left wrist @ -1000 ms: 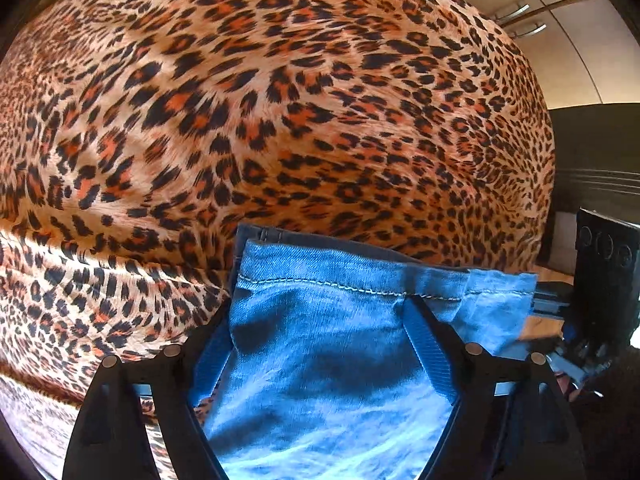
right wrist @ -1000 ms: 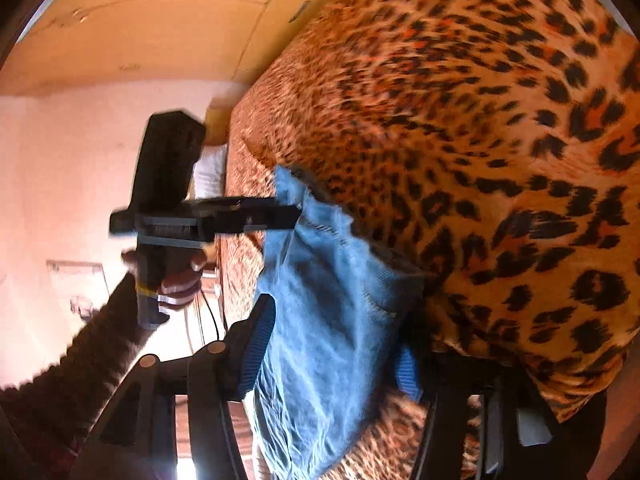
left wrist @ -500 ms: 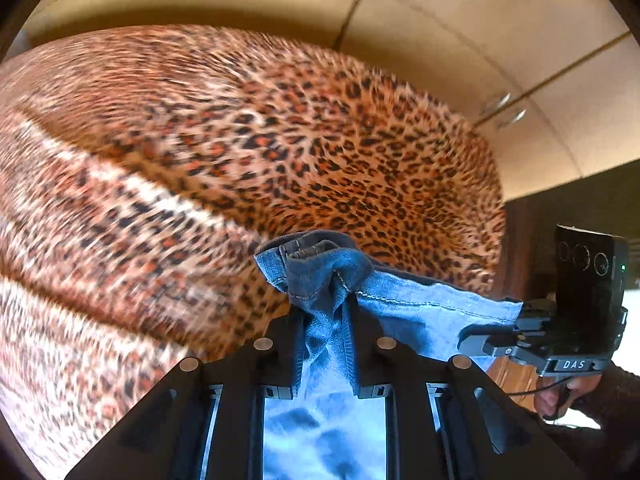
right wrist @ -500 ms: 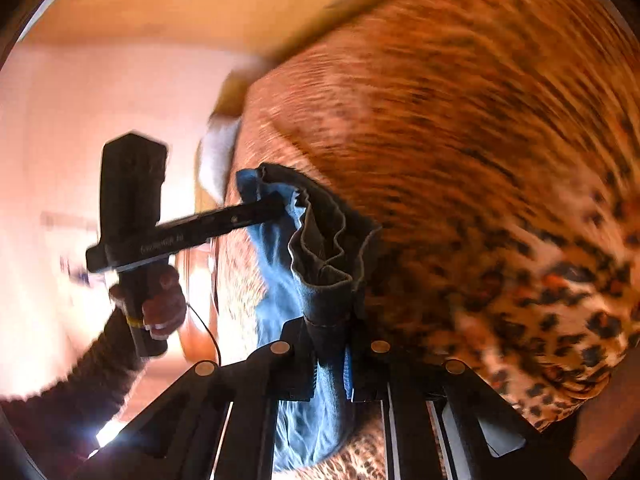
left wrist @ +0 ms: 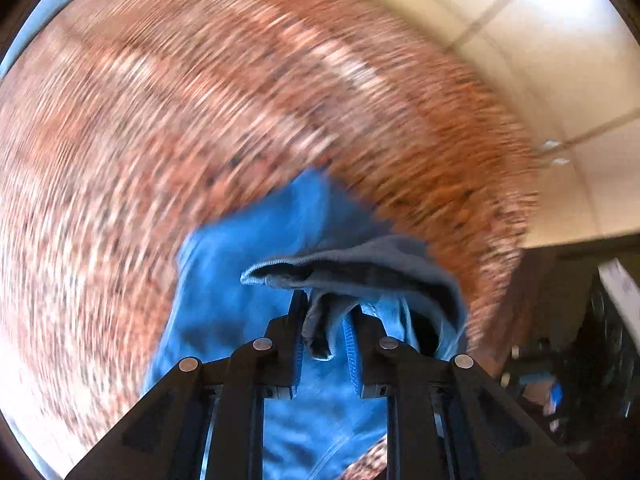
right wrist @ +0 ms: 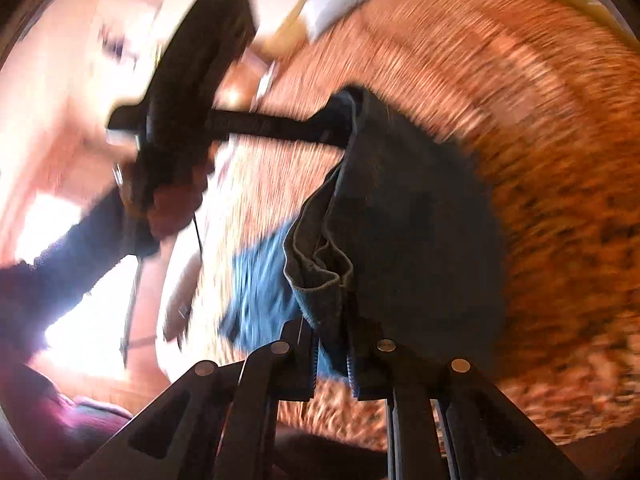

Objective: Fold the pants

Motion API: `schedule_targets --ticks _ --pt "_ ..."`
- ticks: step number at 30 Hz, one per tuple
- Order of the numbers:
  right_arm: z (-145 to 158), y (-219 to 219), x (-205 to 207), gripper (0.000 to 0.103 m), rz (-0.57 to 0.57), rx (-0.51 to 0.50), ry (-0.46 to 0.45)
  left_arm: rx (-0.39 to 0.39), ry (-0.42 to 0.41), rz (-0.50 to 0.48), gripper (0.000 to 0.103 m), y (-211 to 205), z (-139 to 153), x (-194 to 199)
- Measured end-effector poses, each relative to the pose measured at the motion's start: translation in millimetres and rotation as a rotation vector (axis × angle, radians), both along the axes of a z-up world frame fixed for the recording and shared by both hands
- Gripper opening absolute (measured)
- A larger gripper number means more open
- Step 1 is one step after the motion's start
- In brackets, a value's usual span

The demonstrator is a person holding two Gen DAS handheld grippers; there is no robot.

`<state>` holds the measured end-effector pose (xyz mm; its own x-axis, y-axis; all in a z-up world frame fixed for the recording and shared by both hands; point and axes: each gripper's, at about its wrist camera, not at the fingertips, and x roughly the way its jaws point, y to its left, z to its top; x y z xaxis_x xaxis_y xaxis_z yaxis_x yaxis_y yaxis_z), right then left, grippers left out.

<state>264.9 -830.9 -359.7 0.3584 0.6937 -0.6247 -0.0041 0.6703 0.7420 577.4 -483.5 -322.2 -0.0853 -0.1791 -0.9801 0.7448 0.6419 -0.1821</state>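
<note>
Matt blue denim pants (left wrist: 256, 248)

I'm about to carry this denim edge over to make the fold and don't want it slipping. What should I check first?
1. Left claw shut on the jeans hem: ok.
2. Right claw shut on the jeans' other corner: ok.
3. Edge taut between the claws: cannot tell, it droops in folds.
4. Lower half of the jeans flat on the leopard-print blanket: cannot tell, blurred.
5. Blanket ahead free of other items: cannot tell, blurred.

pants (left wrist: 248, 280) | blue denim | hem bunched, lifted | rest draped on leopard-print bedspread (left wrist: 160, 120)
</note>
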Motion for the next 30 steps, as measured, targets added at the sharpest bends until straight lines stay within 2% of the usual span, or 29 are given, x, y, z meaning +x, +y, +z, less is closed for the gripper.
schedule_targets --ticks 1,3,5,8,10,12,14,16,20,22,24,27,28,29,30 --pt "-11 22 3 0.014 0.062 -0.01 0.032 0.046 0.002 0.046 0.018 12 -22 -10" --pt "-34 59 2 0.026 0.169 -0.086 0.123 0.126 0.008 0.141 0.017 45 -39 -15" --pt "-43 79 -1 0.026 0.251 -0.089 0.174 0.13 0.025 0.249 0.017 81 -42 -25" --pt "-23 68 2 0.027 0.289 -0.054 0.133 0.039 0.054 0.426 0.023 126 -34 -42" --pt "-7 34 13 0.039 0.222 -0.016 0.101 -0.058 0.078 0.552 0.04 147 -29 -68" --pt "1 -3 26 0.057 0.138 -0.038 0.072 -0.108 0.079 0.6 0.047 149 -30 -101" --pt "-1 -31 56 0.057 0.105 -0.074 0.073 -0.135 0.087 0.638 0.052 141 -36 -134" --pt "-4 -42 83 0.057 0.135 -0.098 0.071 -0.154 0.097 0.706 0.055 128 -49 -157" --pt "-15 -34 139 0.057 0.288 -0.149 0.033 -0.14 0.124 0.945 0.055 99 -91 -185" --pt "-28 -21 168 0.057 0.392 -0.161 0.021 -0.149 0.122 1.076 0.055 92 -97 -195" --pt "-37 -8 185 0.057 0.473 -0.162 0.021 -0.16 0.108 1.163 0.055 86 -100 -200" --pt "-49 18 195 0.057 0.615 -0.204 -0.002 -0.115 0.036 1.289 0.052 65 -110 -197" --pt "-52 27 196 0.057 0.66 -0.218 -0.016 -0.087 0.013 1.317 0.039 59 -113 -197" --pt "-56 37 196 0.051 0.706 -0.235 -0.023 -0.067 -0.001 1.327 0.03 51 -116 -199" --pt "-55 47 191 0.04 0.754 -0.244 -0.02 -0.054 -0.001 1.345 0.022 40 -122 -201"
